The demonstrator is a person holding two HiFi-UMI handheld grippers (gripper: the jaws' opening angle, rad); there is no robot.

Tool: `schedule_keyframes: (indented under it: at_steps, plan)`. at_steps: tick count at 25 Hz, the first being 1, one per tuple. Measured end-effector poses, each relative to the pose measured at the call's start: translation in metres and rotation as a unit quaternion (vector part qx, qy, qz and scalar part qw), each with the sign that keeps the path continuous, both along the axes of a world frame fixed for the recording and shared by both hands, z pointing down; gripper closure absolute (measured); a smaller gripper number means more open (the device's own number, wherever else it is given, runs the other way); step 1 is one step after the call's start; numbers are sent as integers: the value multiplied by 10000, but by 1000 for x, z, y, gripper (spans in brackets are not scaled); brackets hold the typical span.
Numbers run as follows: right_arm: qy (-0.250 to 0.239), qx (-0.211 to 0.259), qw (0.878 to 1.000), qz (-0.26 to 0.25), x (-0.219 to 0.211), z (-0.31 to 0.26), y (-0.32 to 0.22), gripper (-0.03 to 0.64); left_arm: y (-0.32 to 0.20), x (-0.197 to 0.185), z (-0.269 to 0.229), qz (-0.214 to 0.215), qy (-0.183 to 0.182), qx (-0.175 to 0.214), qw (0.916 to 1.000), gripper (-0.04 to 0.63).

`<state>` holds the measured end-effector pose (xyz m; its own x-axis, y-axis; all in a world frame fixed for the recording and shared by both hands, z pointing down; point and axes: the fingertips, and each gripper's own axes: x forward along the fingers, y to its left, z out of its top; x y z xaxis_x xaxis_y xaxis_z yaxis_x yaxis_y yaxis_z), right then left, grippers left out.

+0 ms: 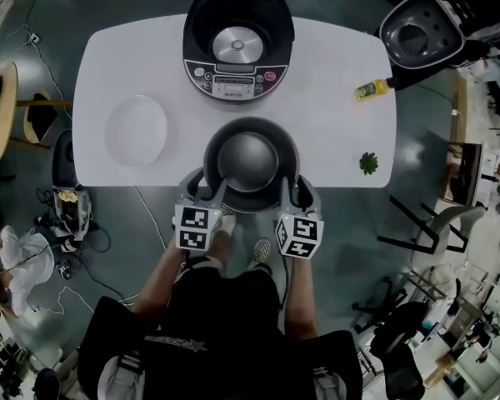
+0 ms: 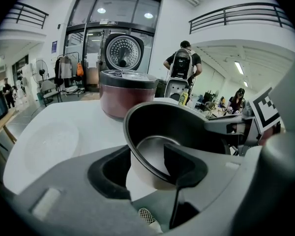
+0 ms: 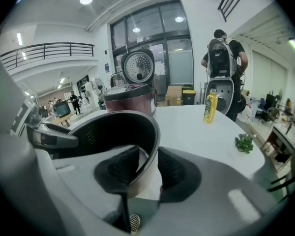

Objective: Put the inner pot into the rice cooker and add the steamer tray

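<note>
The dark inner pot (image 1: 250, 161) stands at the white table's near edge, its rim toward me (image 2: 187, 127) (image 3: 113, 132). My left gripper (image 1: 207, 192) (image 2: 146, 163) straddles the rim at the pot's near left, one pad inside and one outside; a gap shows at the wall, so it is open. On the near right of the rim my right gripper (image 1: 293, 192) (image 3: 148, 168) is shut. The rice cooker (image 1: 238, 48) (image 2: 125, 95) (image 3: 130, 98) stands open at the far edge. A pale round steamer tray (image 1: 137, 129) (image 2: 49, 139) lies to the left.
A yellow bottle (image 1: 371, 90) (image 3: 210, 107) and a green sprig (image 1: 368, 162) (image 3: 244, 142) lie on the right of the table (image 1: 333, 140). A second open cooker (image 1: 421, 32) stands beyond the right corner. Chairs and cables surround the table; a person with a backpack (image 3: 223, 58) stands beyond.
</note>
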<state>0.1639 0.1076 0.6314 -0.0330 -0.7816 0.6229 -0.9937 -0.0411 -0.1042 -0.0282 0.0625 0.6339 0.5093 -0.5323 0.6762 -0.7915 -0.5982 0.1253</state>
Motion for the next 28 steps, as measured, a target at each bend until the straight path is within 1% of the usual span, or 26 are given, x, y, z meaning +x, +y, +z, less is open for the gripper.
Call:
schedule_keyframes:
  at_steps: [4, 16, 22, 28]
  plan:
    - [-18, 38, 9999, 91, 2, -8, 6, 502, 3, 2, -12, 47, 98, 48, 9999, 374]
    - [229, 603, 9976, 240, 11, -62, -1, 503, -10, 11, -60, 25, 324, 544, 9980, 387]
    - [359, 943, 9944, 329, 13, -97, -5, 505, -17, 14, -91, 86, 476, 823, 9954, 388]
    - [489, 1394, 9880, 446, 17, -138, -11, 511, -24, 17, -125, 91, 699, 1146, 9909, 388]
